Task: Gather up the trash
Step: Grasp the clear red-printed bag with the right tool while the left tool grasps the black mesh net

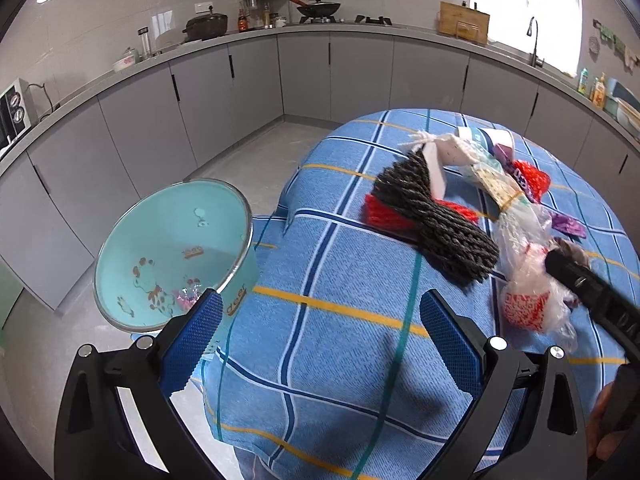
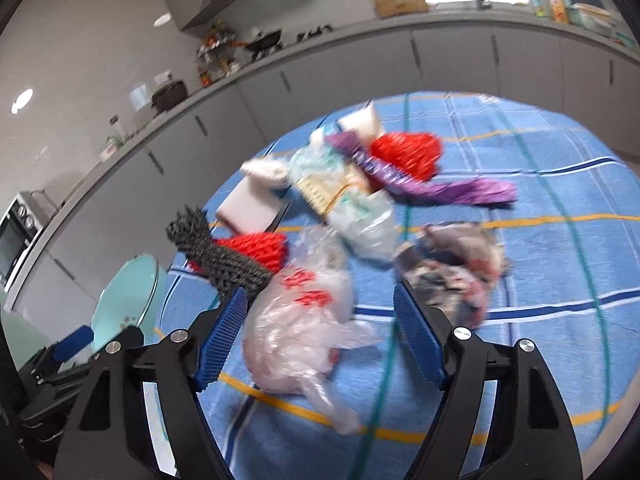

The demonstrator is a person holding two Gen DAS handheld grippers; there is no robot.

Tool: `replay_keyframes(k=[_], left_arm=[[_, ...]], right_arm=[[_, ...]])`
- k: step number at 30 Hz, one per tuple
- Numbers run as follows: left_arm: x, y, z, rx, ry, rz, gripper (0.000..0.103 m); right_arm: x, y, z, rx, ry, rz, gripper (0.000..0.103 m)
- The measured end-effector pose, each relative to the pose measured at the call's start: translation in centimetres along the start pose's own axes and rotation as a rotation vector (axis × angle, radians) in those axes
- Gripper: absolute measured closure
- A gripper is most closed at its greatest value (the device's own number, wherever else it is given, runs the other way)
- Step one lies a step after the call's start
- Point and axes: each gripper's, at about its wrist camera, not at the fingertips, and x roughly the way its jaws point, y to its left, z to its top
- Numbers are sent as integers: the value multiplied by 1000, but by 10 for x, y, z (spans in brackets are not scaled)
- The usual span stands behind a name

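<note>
Surface: a table under a blue checked cloth (image 1: 340, 264) with orange, white and dark blue lines; the cloth hangs over the near edge. Room: a kitchen with grey cabinets (image 1: 256, 80) running under a grey counter along the walls, a wok (image 1: 318, 8) on the hob at 12 o'clock, a sink tap (image 1: 534, 42) by a bright window at 1 o'clock, and a small oven (image 1: 14, 110) at 9 o'clock. The floor is pale grey.

Trash lies in a loose pile on the cloth, at 2 o'clock in the left wrist view: a dark grey netting piece (image 1: 436, 220) over red netting (image 1: 376, 210), a white box (image 2: 250, 204), a purple wrapper (image 2: 452, 190), and a clear plastic bag with red print (image 2: 304, 332). A crumpled dark wrapper (image 2: 456, 268) sits beside it.

A turquoise bin (image 1: 176, 256) stands off the table edge at 9 o'clock, with a small scrap inside.

The left gripper (image 1: 320, 340) has its tongs wide, holding nothing, over bare cloth. The right gripper (image 2: 320, 336) has its tongs wide around the clear bag, not closed on it; this view is blurred.
</note>
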Motion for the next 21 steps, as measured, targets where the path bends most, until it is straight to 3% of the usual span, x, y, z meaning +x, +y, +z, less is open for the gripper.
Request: replay_keyframes(k=[7,9,10,14,21], left_arm=[[6,3,3,-7,6,-1,6],[7,1,5,-5,7,-5,6],[8,0,6,-3,6,-6,6],[8,-6,10,3,-1,-18,6],[10,-22,18,11,-10,-42,7]], right_arm=[[25,-2,-7,23,106,45,30],[28,-4,-9,33,129,64,50],[30,-6,-10,40,141,77,51],[22,-2,-9,4,121,93,61],[-18,0,4,-33,-34,102,61]])
